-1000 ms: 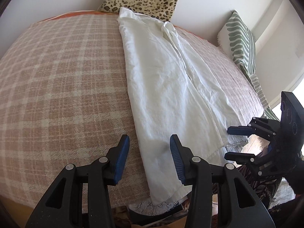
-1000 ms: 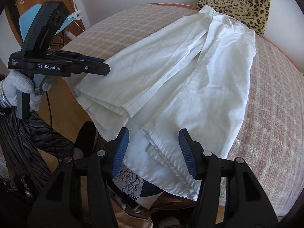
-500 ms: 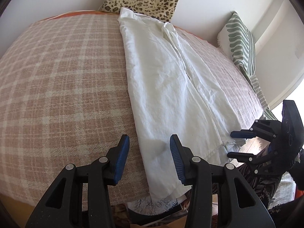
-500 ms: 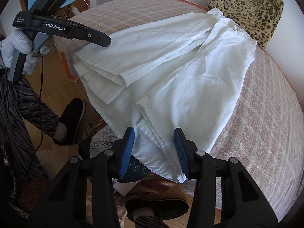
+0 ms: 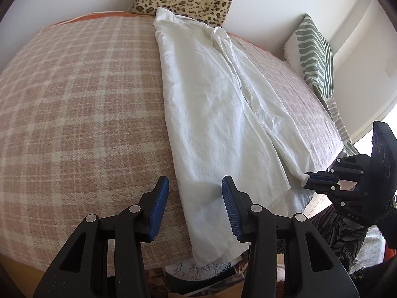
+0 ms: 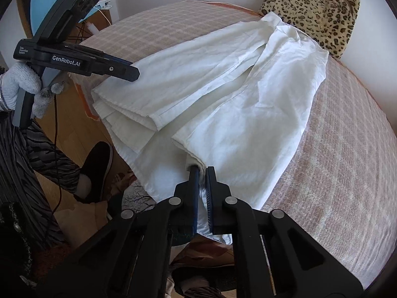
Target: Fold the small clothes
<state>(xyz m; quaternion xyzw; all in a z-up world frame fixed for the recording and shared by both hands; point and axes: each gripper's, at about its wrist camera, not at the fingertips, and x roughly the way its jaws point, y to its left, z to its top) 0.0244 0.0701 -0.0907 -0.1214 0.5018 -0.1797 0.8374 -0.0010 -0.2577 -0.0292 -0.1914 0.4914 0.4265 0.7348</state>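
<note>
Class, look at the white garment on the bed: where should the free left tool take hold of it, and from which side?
Grip the white garment at its near hem corner, which overhangs the bed's edge, coming from the foot side. The left tool is open above it; the right tool already pinches the other corner.

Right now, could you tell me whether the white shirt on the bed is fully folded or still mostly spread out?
Mostly spread: the white shirt lies lengthwise, only its sides turned in.

white shirt [image 5: 218, 114] lengthwise on plaid bed cover [image 5: 82, 114], partly folded, hem overhanging near edge.
</note>
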